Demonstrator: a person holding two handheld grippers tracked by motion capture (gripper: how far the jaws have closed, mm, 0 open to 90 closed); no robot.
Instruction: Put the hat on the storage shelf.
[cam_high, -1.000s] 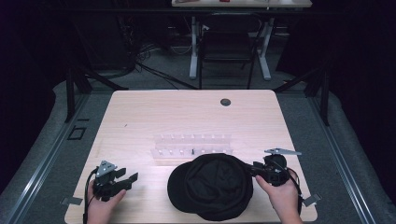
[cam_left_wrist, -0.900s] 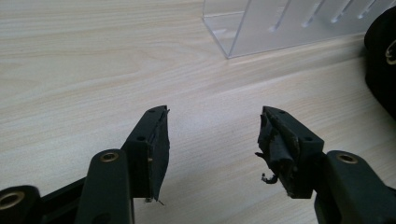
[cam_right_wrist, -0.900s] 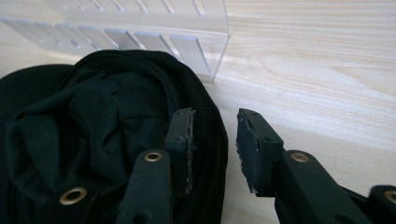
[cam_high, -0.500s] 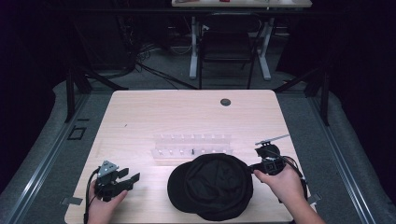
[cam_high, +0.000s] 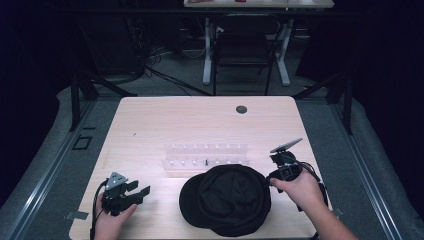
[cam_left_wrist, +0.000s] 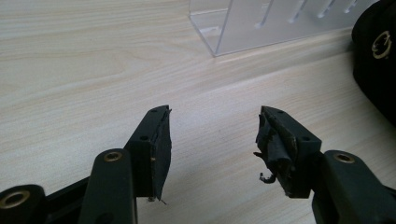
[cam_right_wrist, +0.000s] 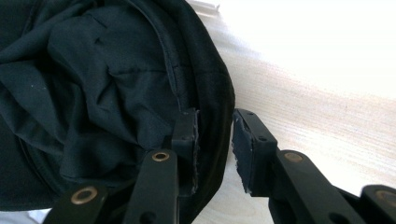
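We see black hat (cam_high: 227, 200) at 6 o'clock on tabletop (cam_high: 150, 125). Right gripper (cam_right_wrist: 215, 140), jaws just reopening slightly, straddles hat rim at 3 o'clock. Left gripper (cam_left_wrist: 212, 140) spread, empty, at 8 o'clock.

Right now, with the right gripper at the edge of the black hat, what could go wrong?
The right gripper straddles the black hat brim, yet a gap shows beside one pad, so the brim could slip free. The clear rack stands just behind the hat; a pull that way might knock it.
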